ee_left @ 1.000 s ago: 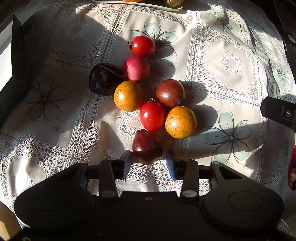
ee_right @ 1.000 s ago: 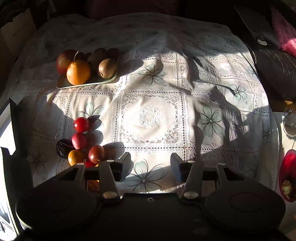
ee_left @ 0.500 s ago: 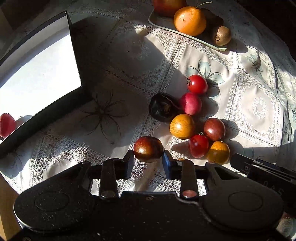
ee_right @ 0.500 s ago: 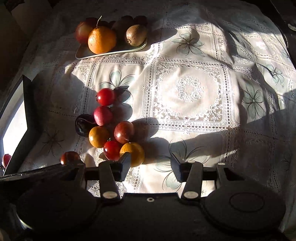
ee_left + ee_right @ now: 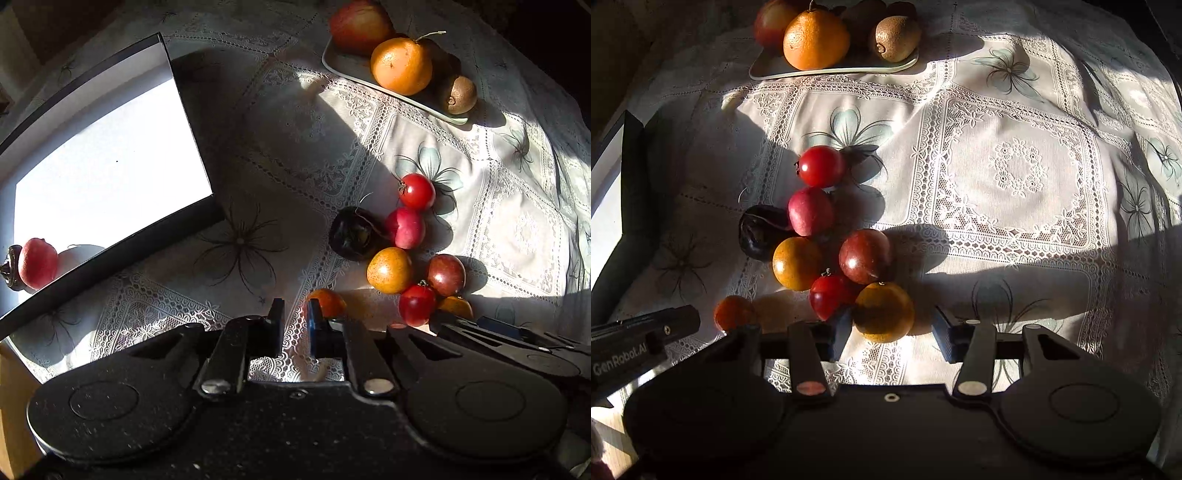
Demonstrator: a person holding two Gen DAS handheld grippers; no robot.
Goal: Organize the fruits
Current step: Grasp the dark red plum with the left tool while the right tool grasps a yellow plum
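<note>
While hanging nose-down over the lace-covered tabletop, straddles the yellow-orange fruit with the right gripper at a middling spread, pads clear of the skin on both sides, nothing clamped. Found at the near end of the loose heap, right at the fingertips. Looks light, round and glossy, so apt to roll or squirt out under a skewed pinch; probably soft enough to bruise as well. Best taken across the widest girth, squarely, with a gentle squeeze and no more.

Over to the left gripper: just been closing, now down to a narrow slit with only lace showing through, holding nothing. Just beside its right finger, a small orange-red fruit loose on the cloth (free to wander at the slightest nudge).

Now the crowding. Touching the target on its left, by the look of it, a red fruit, with the right gripper's left finger tucked close against that pair. Behind, a maroon fruit and a second yellow-orange fruit; further back a dark purple fruit, a pink-red fruit and a bright red fruit. Likely to shove neighbours if closed carelessly. Well apart at the far edge, a pale tray with orange, apple and kiwi. Off to the left, a black-walled box with one boxed red fruit inside. Close quarters between the two grippers too, so watch for a knock.
</note>
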